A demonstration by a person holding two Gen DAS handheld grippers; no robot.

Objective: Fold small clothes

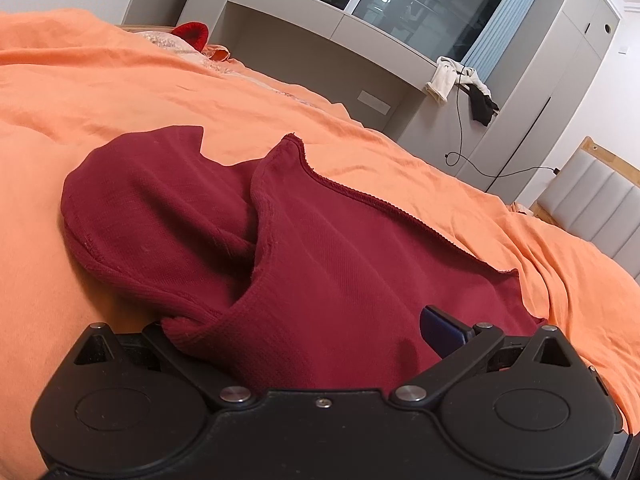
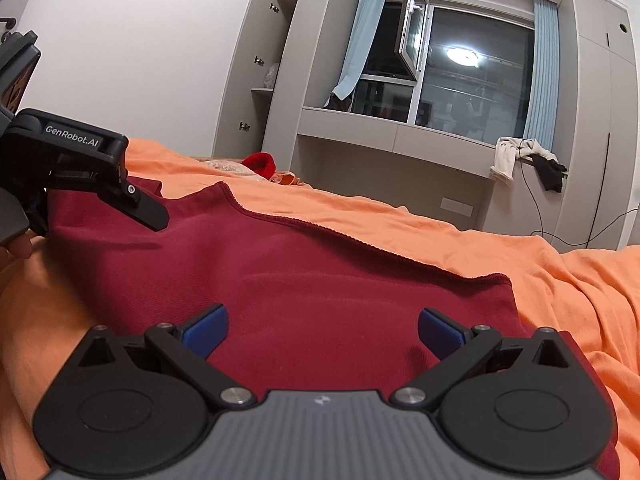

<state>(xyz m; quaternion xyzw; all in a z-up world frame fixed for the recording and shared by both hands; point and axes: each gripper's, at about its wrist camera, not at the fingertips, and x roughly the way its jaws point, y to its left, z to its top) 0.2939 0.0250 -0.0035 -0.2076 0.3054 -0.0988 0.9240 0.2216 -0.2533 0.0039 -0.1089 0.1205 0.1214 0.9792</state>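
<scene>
Your dark red garment (image 2: 280,280) lies on the orange bedspread (image 2: 480,240), its ribbed hem running toward the bed's far edge, which gives you a broad, soft surface to flatten it on. Your right tongs (image 2: 322,330) are spread wide, low over the near part of the cloth with nothing between the blue pads (image 2: 208,328), probably placed to smooth or catch that edge. Your left tongs (image 1: 304,332) also look spread, with a bunched fold lying between the fingers, only one blue pad (image 1: 440,330) showing, likely ready to lift the crumpled sleeve end.
</scene>
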